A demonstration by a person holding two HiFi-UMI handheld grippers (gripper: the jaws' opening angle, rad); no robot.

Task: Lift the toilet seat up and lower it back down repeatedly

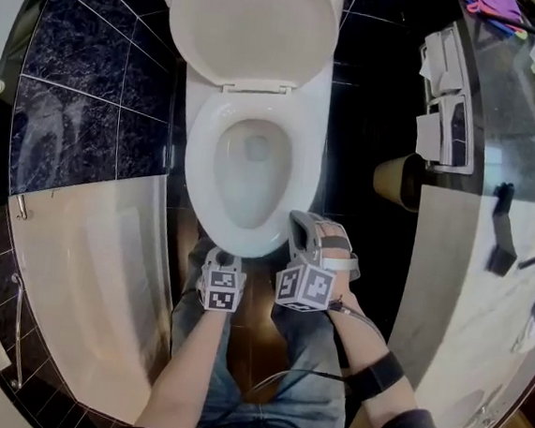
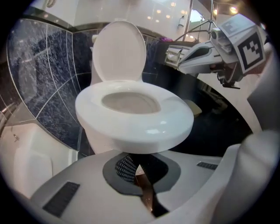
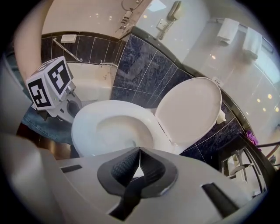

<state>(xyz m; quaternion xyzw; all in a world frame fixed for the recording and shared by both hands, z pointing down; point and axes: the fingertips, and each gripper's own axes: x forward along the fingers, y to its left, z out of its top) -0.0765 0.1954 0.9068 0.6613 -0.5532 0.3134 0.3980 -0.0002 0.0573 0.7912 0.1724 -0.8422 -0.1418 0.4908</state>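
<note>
Hanging just short of the bowl's near edge, right of the white bathtub (image 1: 83, 275), the left hand-held gripper (image 2: 136, 166) is clenched on nothing. The toilet seat (image 1: 200, 160) lies flat on the bowl ahead of it, and the lid (image 1: 253, 23) is tipped up at the far end. The seat looks like stiff, glossy moulded plastic, fairly light but slippery and hinged at the far end, so I judge its overhanging near rim the best place to pinch or hook it. The right hand-held gripper (image 3: 139, 151), by the near-right rim, is likewise clenched and empty.
</note>
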